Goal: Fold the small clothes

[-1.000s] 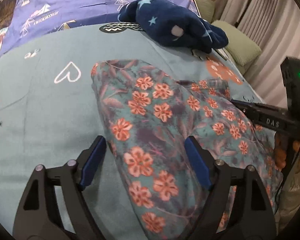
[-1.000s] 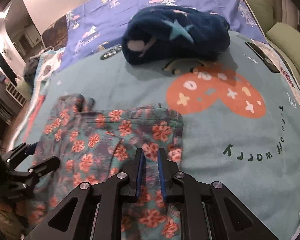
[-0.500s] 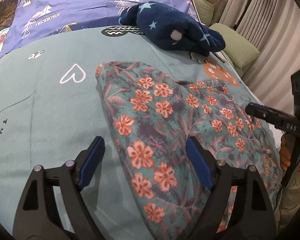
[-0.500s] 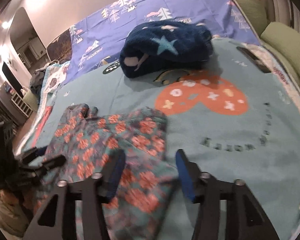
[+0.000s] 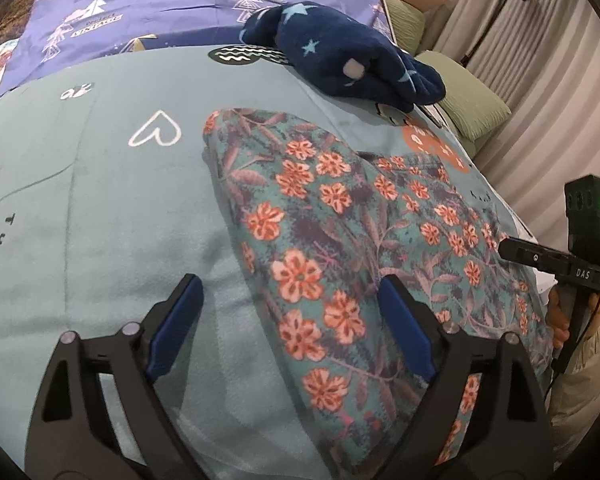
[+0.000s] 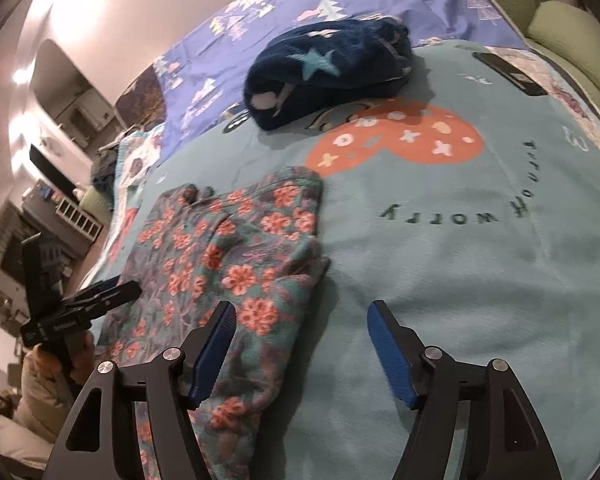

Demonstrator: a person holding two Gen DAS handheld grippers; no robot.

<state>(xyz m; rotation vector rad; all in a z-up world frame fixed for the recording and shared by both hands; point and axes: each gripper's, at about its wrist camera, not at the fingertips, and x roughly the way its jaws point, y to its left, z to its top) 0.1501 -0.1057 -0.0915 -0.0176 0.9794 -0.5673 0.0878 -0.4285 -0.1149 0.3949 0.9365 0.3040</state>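
Observation:
A teal floral garment (image 5: pixel 340 232) lies spread on the teal blanket (image 5: pixel 100 208); it also shows in the right wrist view (image 6: pixel 228 256). My left gripper (image 5: pixel 292 320) is open and empty, hovering over the garment's near left edge. My right gripper (image 6: pixel 300 344) is open and empty, above the garment's right edge with one fingertip (image 6: pixel 216 340) over the fabric. The right gripper also shows at the right of the left wrist view (image 5: pixel 508 246), and the left gripper at the left of the right wrist view (image 6: pixel 116 290).
A dark blue star-print fleece bundle (image 5: pixel 340 60) sits at the far side of the blanket (image 6: pixel 460 260). A dark phone-like object (image 6: pixel 508 72) lies far right. Green cushions (image 5: pixel 472 104) and curtains border the right side. A purple sheet (image 5: pixel 160 4) lies behind.
My right gripper has opened, let go of the floral garment and pulled back to the right. The garment now lies flat. My left gripper has drawn back slightly, still open.

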